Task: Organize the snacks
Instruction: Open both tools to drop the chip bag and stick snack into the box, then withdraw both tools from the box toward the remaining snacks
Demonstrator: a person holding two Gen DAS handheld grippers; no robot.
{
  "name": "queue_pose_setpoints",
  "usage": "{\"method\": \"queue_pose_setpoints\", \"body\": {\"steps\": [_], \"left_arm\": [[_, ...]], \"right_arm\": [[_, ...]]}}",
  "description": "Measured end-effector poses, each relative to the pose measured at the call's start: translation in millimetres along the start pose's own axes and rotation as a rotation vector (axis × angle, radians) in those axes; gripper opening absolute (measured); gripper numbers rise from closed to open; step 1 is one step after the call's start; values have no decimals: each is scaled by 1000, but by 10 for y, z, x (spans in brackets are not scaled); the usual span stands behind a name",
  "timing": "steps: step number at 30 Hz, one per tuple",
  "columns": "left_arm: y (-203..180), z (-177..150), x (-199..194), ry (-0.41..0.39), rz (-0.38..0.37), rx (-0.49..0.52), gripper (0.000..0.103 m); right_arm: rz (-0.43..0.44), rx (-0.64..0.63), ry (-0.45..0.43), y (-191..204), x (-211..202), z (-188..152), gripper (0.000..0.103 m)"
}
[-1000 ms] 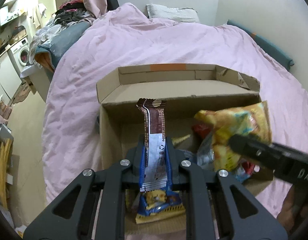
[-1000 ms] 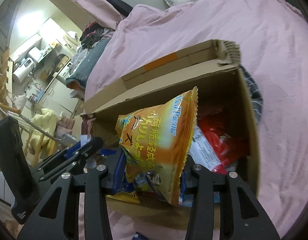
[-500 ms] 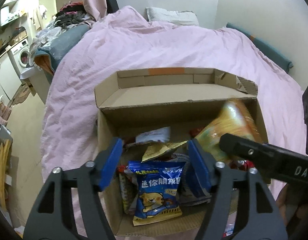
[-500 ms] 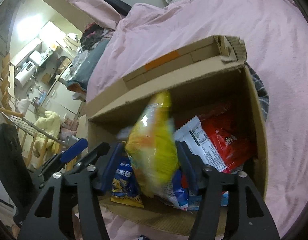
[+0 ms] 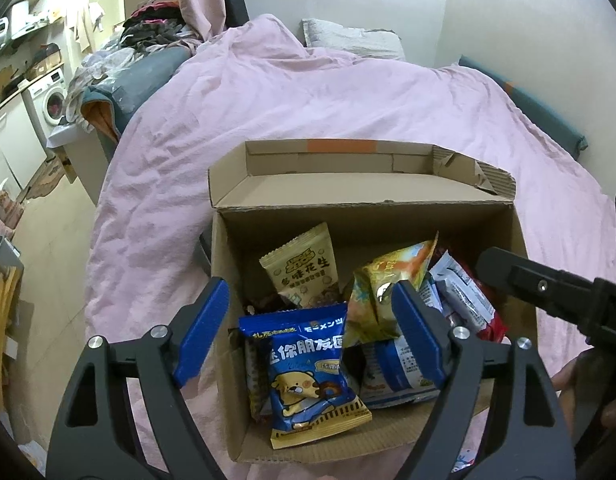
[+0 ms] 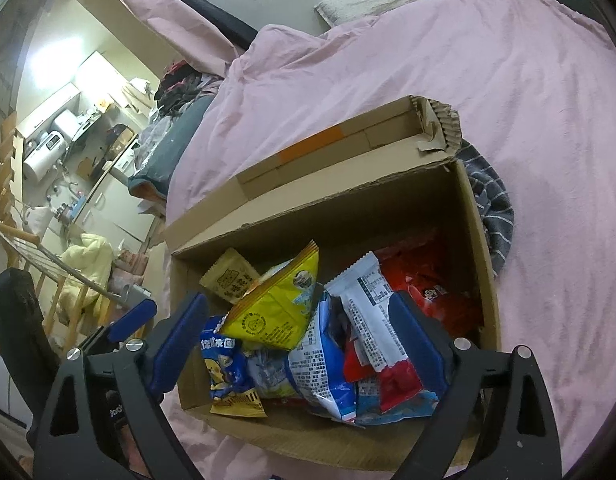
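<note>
Snack packets (image 5: 308,364) are seen piled inside a cardboard box (image 5: 363,216) set on a pink bedspread (image 5: 308,96). Above the box, the left gripper (image 5: 308,332) and right gripper (image 6: 304,336) are caught opening, nothing held between their jaws.

Rumpled pink duvet (image 5: 347,96) fills frame centre. Grey-white pillow (image 5: 349,38) upper centre. White front-loading washing machine (image 5: 48,98) far left. Dark grey striped cloth (image 6: 493,204) right of centre, right wrist view.
</note>
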State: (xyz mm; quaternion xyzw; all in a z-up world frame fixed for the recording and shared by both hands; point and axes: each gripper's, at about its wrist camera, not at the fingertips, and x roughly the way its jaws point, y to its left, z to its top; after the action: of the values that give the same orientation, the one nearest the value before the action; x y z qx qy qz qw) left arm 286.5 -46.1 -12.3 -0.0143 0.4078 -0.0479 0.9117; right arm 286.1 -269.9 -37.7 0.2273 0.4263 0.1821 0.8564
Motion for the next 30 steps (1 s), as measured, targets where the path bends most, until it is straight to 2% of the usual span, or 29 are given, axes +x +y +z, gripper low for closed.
{"method": "queue_pose_setpoints", "body": {"steps": [9, 13, 15, 19, 30], "left_arm": [[47, -14, -146, -53, 28, -13, 82], [118, -11, -222, -64, 11, -50, 99], [144, -21, -261, -66, 9, -60, 101], [157, -47, -320, -58, 8, -56, 102], [200, -223, -448, -16, 2, -50, 102]], "right_arm": [[-18, -8, -25, 6, -147, -42, 94], [-52, -10, -55, 9, -262, -82, 94], [-57, -16, -65, 22, -320, -99, 95], [-73, -27, -78, 40, -403, -140, 99], [-101, -30, -45, 64, -529, -354, 99]]}}
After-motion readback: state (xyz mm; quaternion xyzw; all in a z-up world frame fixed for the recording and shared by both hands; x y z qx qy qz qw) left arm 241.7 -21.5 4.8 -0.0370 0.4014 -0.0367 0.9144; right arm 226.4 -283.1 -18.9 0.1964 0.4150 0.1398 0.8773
